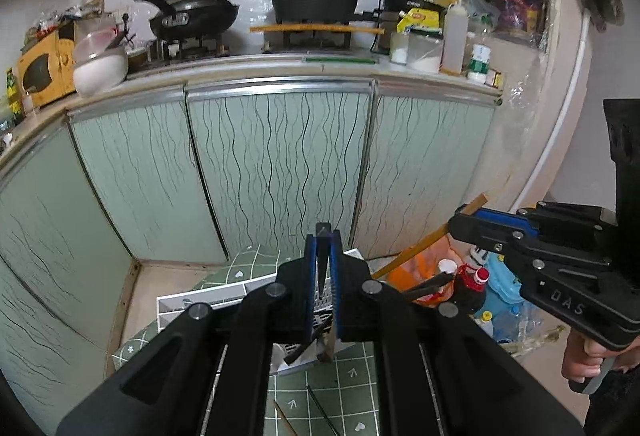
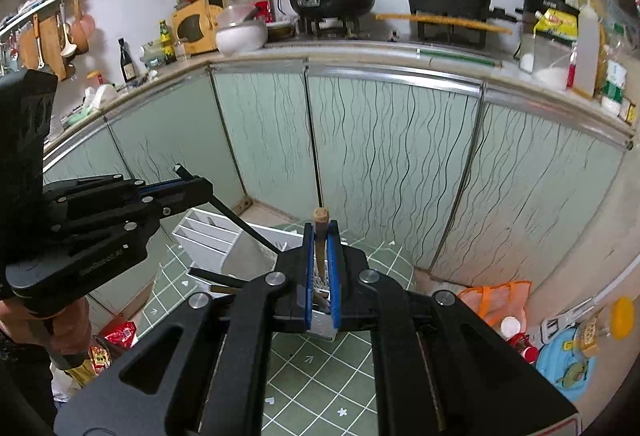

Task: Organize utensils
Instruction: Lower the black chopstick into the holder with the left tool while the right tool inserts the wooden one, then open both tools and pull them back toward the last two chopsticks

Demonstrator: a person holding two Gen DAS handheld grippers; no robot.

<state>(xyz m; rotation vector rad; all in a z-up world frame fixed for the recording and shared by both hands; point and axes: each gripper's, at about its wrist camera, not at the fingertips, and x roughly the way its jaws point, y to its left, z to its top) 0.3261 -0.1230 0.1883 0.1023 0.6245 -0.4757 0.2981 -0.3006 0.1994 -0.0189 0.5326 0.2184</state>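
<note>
Chopsticks were pinched one apiece: a black chopstick [image 1: 322, 256] in the left gripper [image 1: 322, 268], a wooden chopstick [image 2: 320, 236] in the right gripper [image 2: 319, 268], above a white organizer [image 2: 208, 232] on green cloth [image 2: 320, 360]. Lower ends were hidden behind the fingers.

Left gripper [image 1: 323, 236] and right gripper [image 2: 319, 232] angle downward, fingers clamped together.

Two tongs [image 1: 323, 236], two held chopsticks [image 2: 320, 220], one white rack [image 2: 208, 236].
</note>
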